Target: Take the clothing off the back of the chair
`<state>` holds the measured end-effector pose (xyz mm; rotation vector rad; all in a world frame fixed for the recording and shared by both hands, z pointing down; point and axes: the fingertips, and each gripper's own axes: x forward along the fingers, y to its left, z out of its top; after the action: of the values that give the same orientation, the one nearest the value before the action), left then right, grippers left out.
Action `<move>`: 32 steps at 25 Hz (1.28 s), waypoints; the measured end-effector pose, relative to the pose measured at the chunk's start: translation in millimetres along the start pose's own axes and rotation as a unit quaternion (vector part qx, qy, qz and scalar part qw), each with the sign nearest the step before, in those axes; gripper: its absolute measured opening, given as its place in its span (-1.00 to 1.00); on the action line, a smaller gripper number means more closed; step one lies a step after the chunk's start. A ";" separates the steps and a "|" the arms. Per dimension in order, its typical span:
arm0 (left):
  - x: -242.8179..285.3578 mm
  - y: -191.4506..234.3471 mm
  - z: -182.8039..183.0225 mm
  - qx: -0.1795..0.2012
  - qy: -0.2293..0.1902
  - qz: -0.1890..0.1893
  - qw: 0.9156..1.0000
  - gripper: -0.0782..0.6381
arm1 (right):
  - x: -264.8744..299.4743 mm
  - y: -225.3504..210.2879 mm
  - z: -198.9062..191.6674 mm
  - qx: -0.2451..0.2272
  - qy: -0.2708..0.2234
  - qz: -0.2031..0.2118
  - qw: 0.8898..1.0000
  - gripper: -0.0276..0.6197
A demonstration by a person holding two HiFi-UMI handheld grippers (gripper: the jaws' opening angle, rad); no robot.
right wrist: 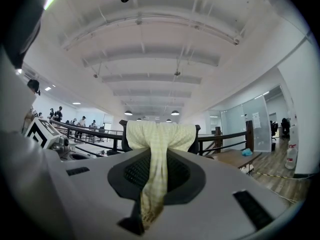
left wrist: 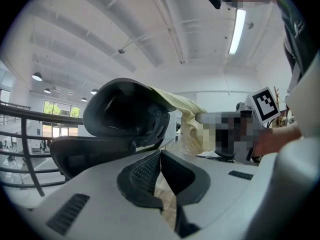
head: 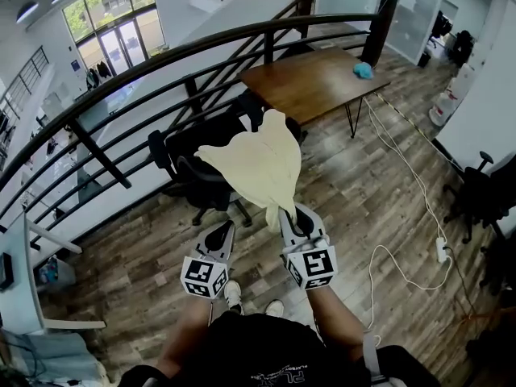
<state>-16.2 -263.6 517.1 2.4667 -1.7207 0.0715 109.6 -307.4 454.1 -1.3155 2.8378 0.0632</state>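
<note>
A pale yellow piece of clothing hangs over the back of a black office chair. It is spread wide across the top and narrows to a single strip on the near side. The chair stands on the wooden floor just this side of a dark curved railing. A brown table sits further off to the right, with a small blue thing lying near its far corner.

The right gripper has that narrow strip pinched. In the right gripper view its jaws are clamped on the clothing, which runs up taut from the gripper to the chair back, with a short tail trailing out below the grip.

The left gripper is just beside it on the left, low and near the chair. In the left gripper view its jaws are drawn together at the tips and grasp nothing. The chair's headrest looms right in front, and the clothing is draped off to its right.
</note>
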 end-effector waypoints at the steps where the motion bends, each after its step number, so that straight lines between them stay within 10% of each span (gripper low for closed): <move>1: -3.7 1.5 -1.1 0.000 -0.001 0.008 1.000 -0.75 | -3.3 0.7 -1.0 0.004 -0.002 0.003 1.000 -0.74; 18: -44.3 17.4 -14.8 -0.007 0.005 0.035 0.999 -0.75 | -34.0 13.8 -1.9 0.023 -0.010 -0.003 1.000 -0.74; 32: -83.6 -1.2 -7.5 0.020 0.002 -0.043 0.999 -0.75 | -68.4 41.4 13.7 -0.003 -0.007 -0.053 0.999 -0.74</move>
<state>-43.8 -184.4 514.8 2.5638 -1.6238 0.1028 122.2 -227.9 443.7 -1.4567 2.7529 0.0803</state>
